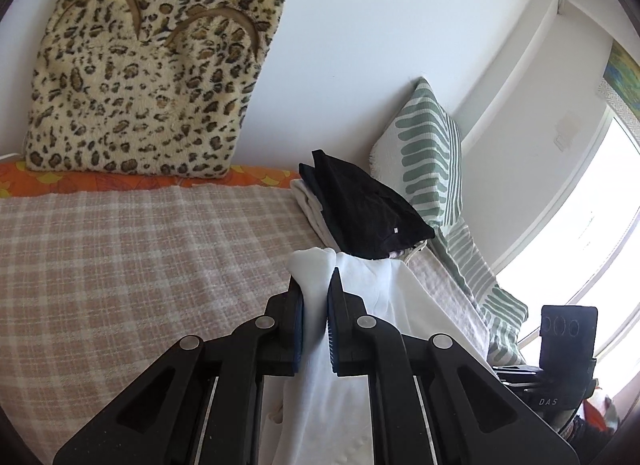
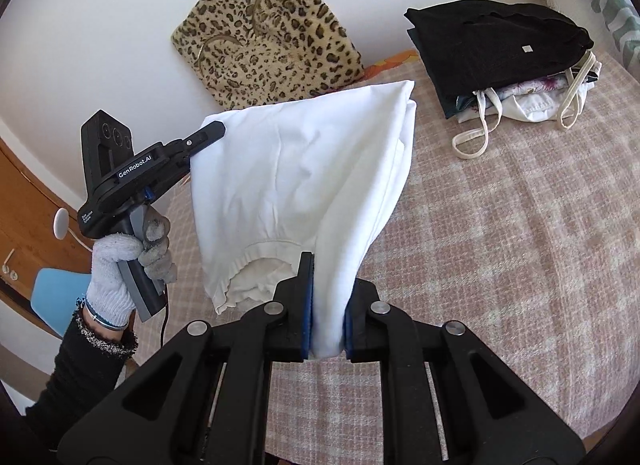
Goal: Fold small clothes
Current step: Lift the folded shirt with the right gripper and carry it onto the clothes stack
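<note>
We hold the white garment (image 2: 304, 185) above the checked bed cover (image 2: 500, 257), left tongs (image 2: 208, 137) and right tongs (image 2: 328, 305) both clamped on it, folded pile (image 2: 496, 49) behind

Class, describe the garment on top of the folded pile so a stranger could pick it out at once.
Start at the checked bed cover, then find the folded pile beside the green-striped pillow. The top piece is the black garment: the only dark item, with a tiny white tag, over pale clothes.
</note>
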Action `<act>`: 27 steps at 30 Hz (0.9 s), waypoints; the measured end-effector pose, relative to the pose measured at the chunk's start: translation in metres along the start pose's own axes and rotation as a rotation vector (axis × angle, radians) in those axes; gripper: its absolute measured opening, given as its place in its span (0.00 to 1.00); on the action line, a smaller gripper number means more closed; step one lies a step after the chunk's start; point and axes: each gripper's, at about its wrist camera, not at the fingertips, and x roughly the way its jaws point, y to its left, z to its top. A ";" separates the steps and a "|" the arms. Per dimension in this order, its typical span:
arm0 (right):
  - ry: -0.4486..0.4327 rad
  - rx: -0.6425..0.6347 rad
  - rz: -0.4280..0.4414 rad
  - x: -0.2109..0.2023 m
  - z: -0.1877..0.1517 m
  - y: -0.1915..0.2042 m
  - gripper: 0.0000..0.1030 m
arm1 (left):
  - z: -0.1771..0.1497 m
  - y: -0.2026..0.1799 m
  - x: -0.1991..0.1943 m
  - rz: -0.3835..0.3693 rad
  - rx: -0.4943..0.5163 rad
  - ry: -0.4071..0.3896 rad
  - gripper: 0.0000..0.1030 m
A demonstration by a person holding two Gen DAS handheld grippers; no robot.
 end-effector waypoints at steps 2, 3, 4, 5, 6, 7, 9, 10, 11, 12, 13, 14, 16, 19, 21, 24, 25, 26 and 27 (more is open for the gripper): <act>-0.019 0.003 -0.014 -0.013 0.014 -0.013 0.12 | 0.011 -0.012 0.012 -0.015 0.016 -0.002 0.08; -0.027 0.007 -0.020 -0.019 0.021 -0.019 0.12 | 0.016 -0.018 0.018 -0.020 0.027 -0.003 0.08; -0.034 0.009 -0.027 -0.024 0.029 -0.027 0.12 | 0.022 -0.023 0.024 -0.024 0.036 -0.004 0.08; -0.041 0.012 -0.035 -0.027 0.037 -0.032 0.12 | 0.026 -0.028 0.030 -0.029 0.043 -0.004 0.08; -0.045 0.014 -0.041 -0.031 0.044 -0.039 0.12 | 0.031 -0.033 0.038 -0.034 0.049 -0.002 0.08; -0.052 0.014 -0.047 -0.034 0.050 -0.047 0.12 | 0.036 -0.037 0.045 -0.037 0.057 -0.001 0.08; -0.069 0.012 -0.066 -0.037 0.062 -0.060 0.12 | 0.047 -0.046 0.059 -0.040 0.073 -0.001 0.08; -0.078 0.012 -0.075 -0.038 0.070 -0.065 0.12 | 0.052 -0.051 0.066 -0.043 0.077 -0.001 0.08; -0.084 0.011 -0.081 -0.039 0.076 -0.072 0.12 | 0.057 -0.054 0.073 -0.048 0.081 -0.002 0.08; -0.091 0.011 -0.086 -0.041 0.084 -0.079 0.12 | 0.062 -0.058 0.081 -0.050 0.087 -0.001 0.08; -0.097 0.010 -0.092 -0.041 0.090 -0.085 0.12 | 0.067 -0.062 0.087 -0.051 0.093 -0.002 0.08; -0.102 0.009 -0.098 -0.041 0.098 -0.092 0.12 | 0.073 -0.066 0.094 -0.053 0.098 -0.005 0.08; -0.113 0.007 -0.109 -0.042 0.111 -0.106 0.12 | 0.082 -0.072 0.107 -0.063 0.105 -0.011 0.08; -0.128 -0.003 -0.133 -0.043 0.130 -0.124 0.12 | 0.095 -0.078 0.126 -0.068 0.122 -0.018 0.08; -0.136 -0.010 -0.144 -0.045 0.143 -0.135 0.12 | 0.104 -0.081 0.141 -0.067 0.131 -0.018 0.08; -0.143 -0.016 -0.151 -0.045 0.163 -0.152 0.12 | 0.119 -0.083 0.162 -0.067 0.133 -0.021 0.08; -0.148 -0.022 -0.156 -0.045 0.169 -0.157 0.12 | 0.123 -0.085 0.170 -0.067 0.133 -0.024 0.08; -0.151 -0.028 -0.164 -0.045 0.176 -0.162 0.12 | 0.127 -0.085 0.176 -0.068 0.134 -0.026 0.08; -0.155 -0.033 -0.167 -0.045 0.182 -0.168 0.12 | 0.131 -0.086 0.184 -0.067 0.139 -0.026 0.08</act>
